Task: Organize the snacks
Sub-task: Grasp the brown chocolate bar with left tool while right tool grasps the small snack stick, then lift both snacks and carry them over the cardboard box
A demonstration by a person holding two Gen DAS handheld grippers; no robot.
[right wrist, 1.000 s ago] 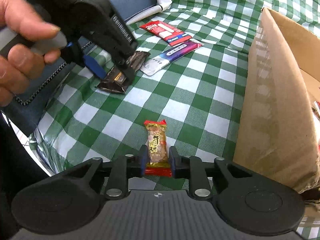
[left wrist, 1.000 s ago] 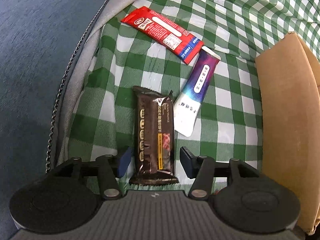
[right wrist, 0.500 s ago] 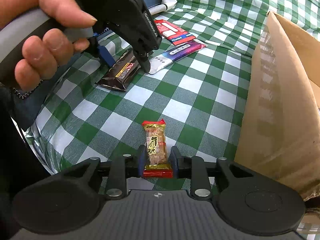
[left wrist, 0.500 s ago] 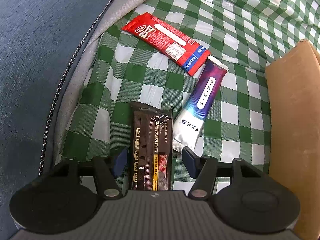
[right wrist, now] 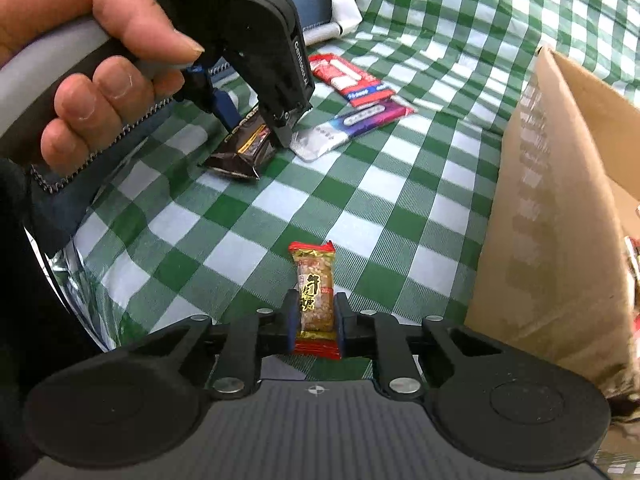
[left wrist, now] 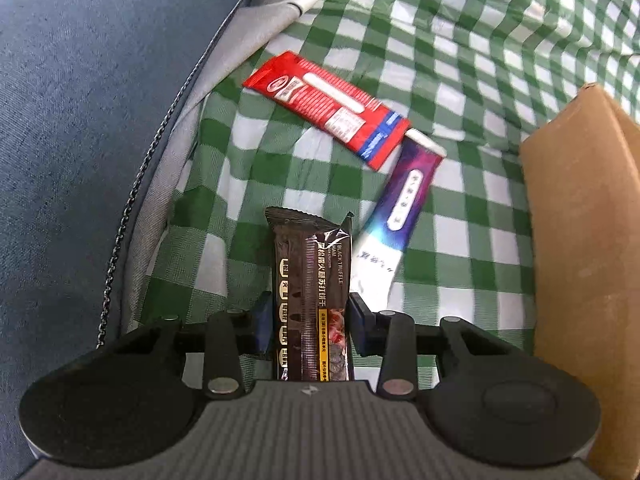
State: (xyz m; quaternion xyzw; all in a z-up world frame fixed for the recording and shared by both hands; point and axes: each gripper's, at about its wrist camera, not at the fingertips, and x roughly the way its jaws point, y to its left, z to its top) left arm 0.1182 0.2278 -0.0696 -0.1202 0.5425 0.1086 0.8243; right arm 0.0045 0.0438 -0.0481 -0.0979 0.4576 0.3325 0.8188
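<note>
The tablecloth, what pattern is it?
Green and white checks on the tablecloth, clearest in the right wrist view.

You have a green-and-white checked cloth (left wrist: 460,32) spread over the counter. At its left edge lies blue fabric (left wrist: 80,120) with a grey lining (left wrist: 248,40) and a zipper (left wrist: 132,196).

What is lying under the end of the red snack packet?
The red snack packet overlaps the top end of the purple packet, which lies on the checked cloth. That covered end of the purple packet cannot be seen.
</note>
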